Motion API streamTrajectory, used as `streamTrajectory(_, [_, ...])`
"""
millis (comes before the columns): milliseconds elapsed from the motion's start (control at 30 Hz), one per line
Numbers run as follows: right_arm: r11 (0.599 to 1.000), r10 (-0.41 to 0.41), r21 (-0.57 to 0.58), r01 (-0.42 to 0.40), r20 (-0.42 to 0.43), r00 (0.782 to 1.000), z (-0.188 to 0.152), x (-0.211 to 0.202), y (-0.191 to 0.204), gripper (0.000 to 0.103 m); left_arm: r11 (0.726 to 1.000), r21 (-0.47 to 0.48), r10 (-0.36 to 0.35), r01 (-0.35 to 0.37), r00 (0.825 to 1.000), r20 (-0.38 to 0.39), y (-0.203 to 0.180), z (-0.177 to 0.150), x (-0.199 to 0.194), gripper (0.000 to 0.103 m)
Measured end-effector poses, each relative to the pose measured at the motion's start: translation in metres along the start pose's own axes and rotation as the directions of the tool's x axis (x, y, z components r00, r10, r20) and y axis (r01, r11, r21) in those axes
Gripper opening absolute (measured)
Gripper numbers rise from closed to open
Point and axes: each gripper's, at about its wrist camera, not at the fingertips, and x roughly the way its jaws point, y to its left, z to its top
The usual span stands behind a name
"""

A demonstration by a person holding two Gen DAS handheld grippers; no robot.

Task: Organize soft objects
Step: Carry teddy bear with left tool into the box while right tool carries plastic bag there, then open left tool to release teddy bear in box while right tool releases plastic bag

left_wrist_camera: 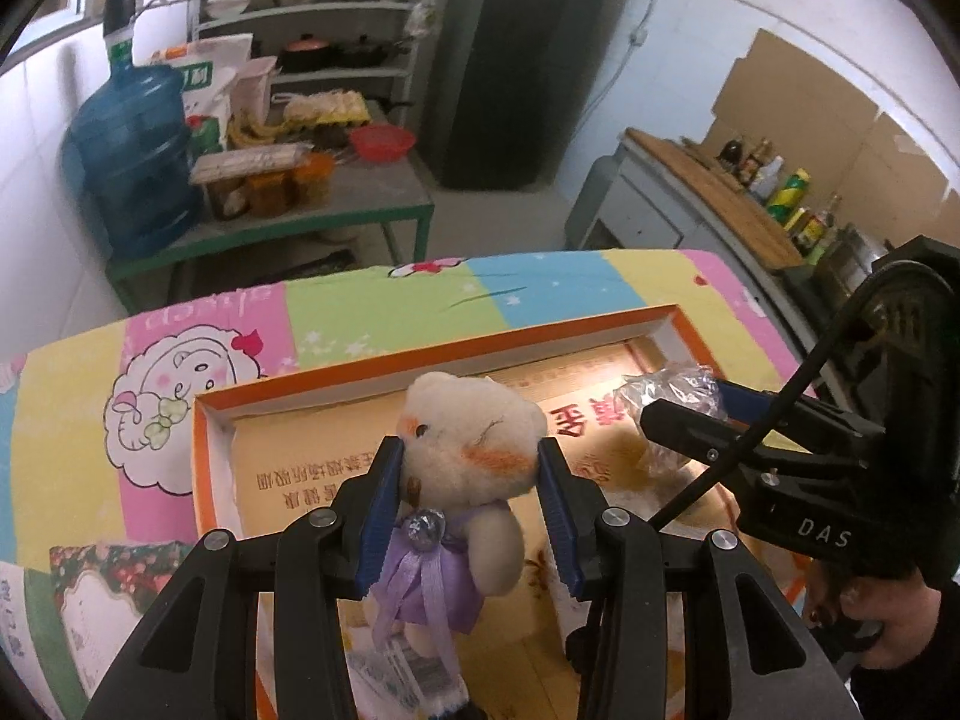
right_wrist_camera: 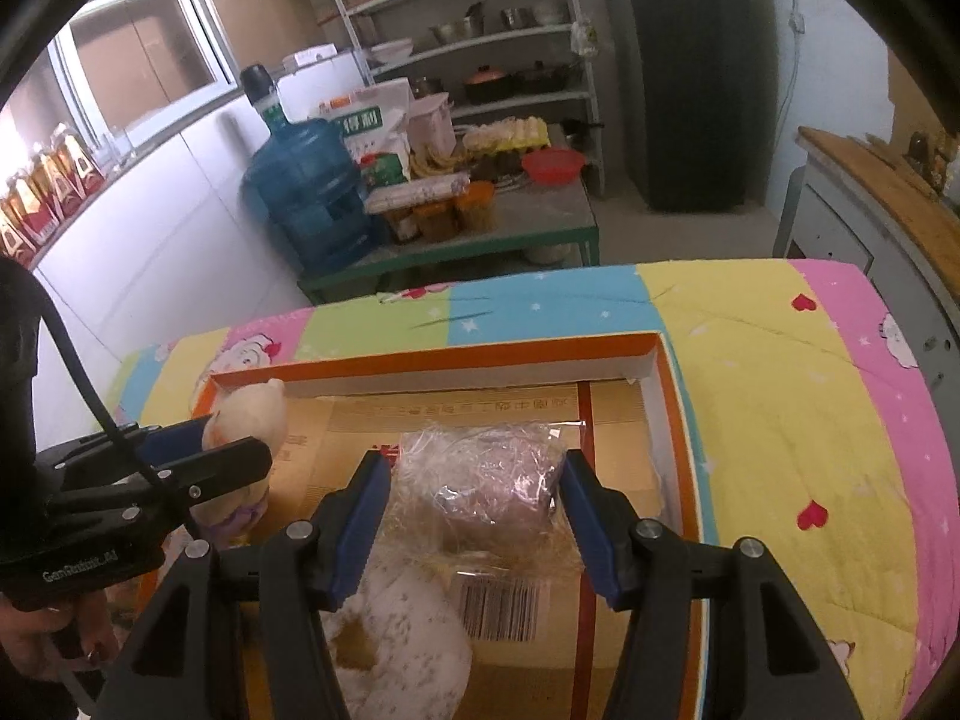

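Cream plush fills our left gripper [left_wrist_camera: 471, 462]: both blue pads press the head of a small teddy bear [left_wrist_camera: 468, 444] in a purple ribbon dress, held over the left end of the orange-rimmed cardboard box [right_wrist_camera: 444, 357]. Our right gripper [right_wrist_camera: 477, 504] clamps a plastic-wrapped soft toy [right_wrist_camera: 486, 480] with a barcode label, above the box's middle. Below it a white fluffy ring-shaped plush [right_wrist_camera: 408, 630] lies in the box. We see the box resting on a patchwork cartoon quilt [right_wrist_camera: 774, 396].

A blue water jug [left_wrist_camera: 135, 144] stands beside a black fridge [left_wrist_camera: 516, 54].
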Motion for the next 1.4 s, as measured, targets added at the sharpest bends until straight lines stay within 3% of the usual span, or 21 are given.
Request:
streamTrajectory(433, [0.999,-0.020,-0.044,0.019,-0.015,1.000,0.009,0.021,0.007,0.060,1.000,-0.030,0.005,-0.006,0.999,-0.052,0.008,0.006,0.027,0.046])
streamTrajectory(733, [1.000,-0.007,-0.016,0.007,-0.004,1.000,0.011,0.024,0.004,0.062,0.999,-0.047,-0.005,0.003,0.999,-0.044,0.010,0.005,0.026,0.052])
streamTrajectory(933, [1.000,-0.007,0.021,0.007,0.006,1.000,0.008,0.019,-0.002,0.066,0.999,-0.033,0.009,-0.010,1.000,-0.029,0.006,0.004,0.019,0.060])
streamTrajectory(1100, [0.999,-0.010,0.040,0.008,0.038,0.999,0.008,0.009,-0.003,0.083,1.000,-0.023,0.015,-0.015,1.000,-0.004,0.004,0.002,0.008,0.067])
streamTrajectory(1400, [0.999,-0.016,0.042,0.013,0.076,0.997,0.006,-0.017,0.008,0.084,1.000,-0.003,-0.009,0.009,0.998,0.059,0.000,-0.001,-0.025,0.068])
